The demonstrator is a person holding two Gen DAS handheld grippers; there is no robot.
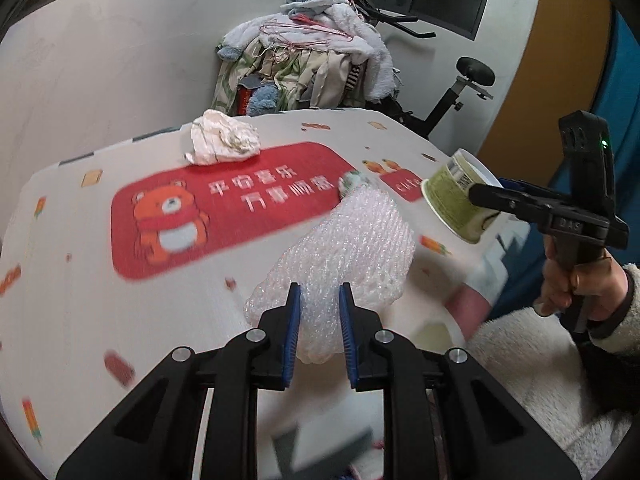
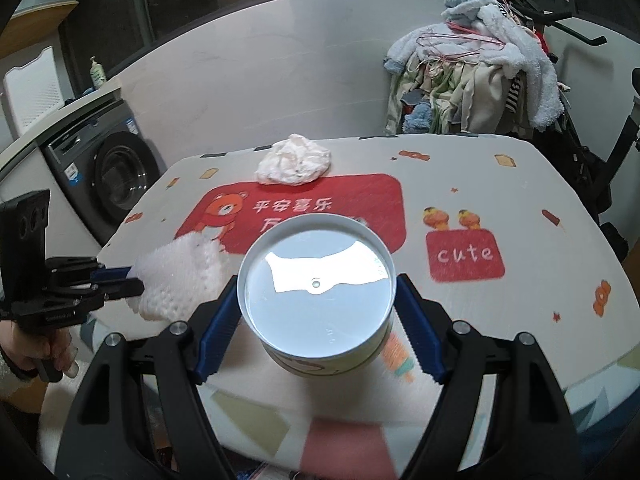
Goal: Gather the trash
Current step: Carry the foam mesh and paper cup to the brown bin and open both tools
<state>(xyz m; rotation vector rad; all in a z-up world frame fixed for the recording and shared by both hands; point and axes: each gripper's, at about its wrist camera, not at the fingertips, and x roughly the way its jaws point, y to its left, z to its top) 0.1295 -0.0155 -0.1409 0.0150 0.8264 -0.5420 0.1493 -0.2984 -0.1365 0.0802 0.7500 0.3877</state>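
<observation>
My left gripper [image 1: 319,294] is shut on a wad of white bubble wrap [image 1: 352,252] and holds it above the table's near edge; the wad also shows in the right wrist view [image 2: 180,276]. My right gripper [image 2: 316,292] is shut on a green paper cup [image 2: 316,292], its mouth facing the camera; the cup also shows in the left wrist view [image 1: 460,196], held in the air at the table's right side. A crumpled white tissue [image 1: 224,140] lies at the far edge of the table, also seen in the right wrist view [image 2: 294,160]. A small round green-white object [image 1: 352,182] lies behind the bubble wrap.
The table [image 2: 520,200] has a white printed cover with a red bear panel [image 1: 224,208]. A rack piled with clothes [image 2: 472,80] and an exercise bike [image 1: 452,96] stand behind it. A washing machine [image 2: 108,176] stands at the left.
</observation>
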